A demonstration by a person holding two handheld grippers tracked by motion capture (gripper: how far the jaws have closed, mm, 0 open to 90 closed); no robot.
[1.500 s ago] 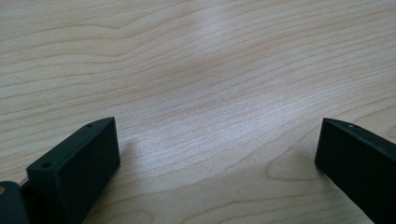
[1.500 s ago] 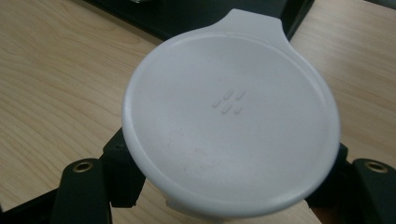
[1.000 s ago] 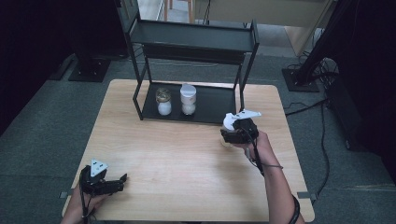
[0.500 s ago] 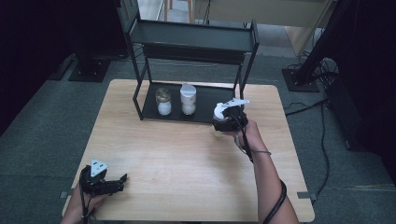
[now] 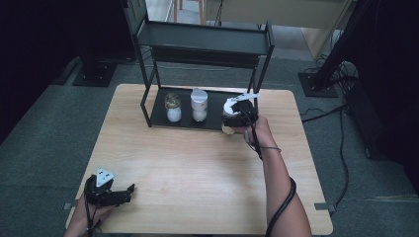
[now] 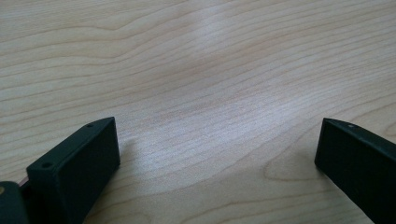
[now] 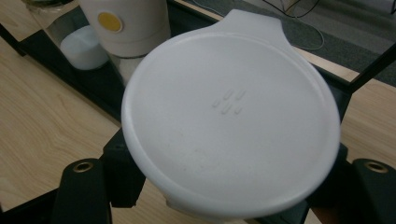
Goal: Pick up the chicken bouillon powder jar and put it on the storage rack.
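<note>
- A round white plastic container with a flat tabbed lid is held between the closed jaws of the right gripper; in the right gripper view the black jaws are seen pressed against its sides below the lid.
- In the high view, the held container is placed at the right front edge of the black metal two-tier shelf rack, just beside the lower tray and the right front post.
- On the lower tray, a clear glass jar with white contents and a white cylindrical lidded canister are already stood side by side; free tray space is seen to the right of the canister.
- The left gripper is rested near the front left corner of the light wooden table; its jaws are spread wide over bare wood, and nothing is held.
- Step judged: the container is being carried toward the open spot on the lower tray.
- Risk: the wide lid could be knocked against the right post or the upper shelf edge, since the gap there looks narrow.
- Risk: the canister could be nudged or tipped if the container is brought in too far left.
- Risk: the grip is taken low under a broad lid, so a tilt could let the container slip or land half on the tray lip.
</note>
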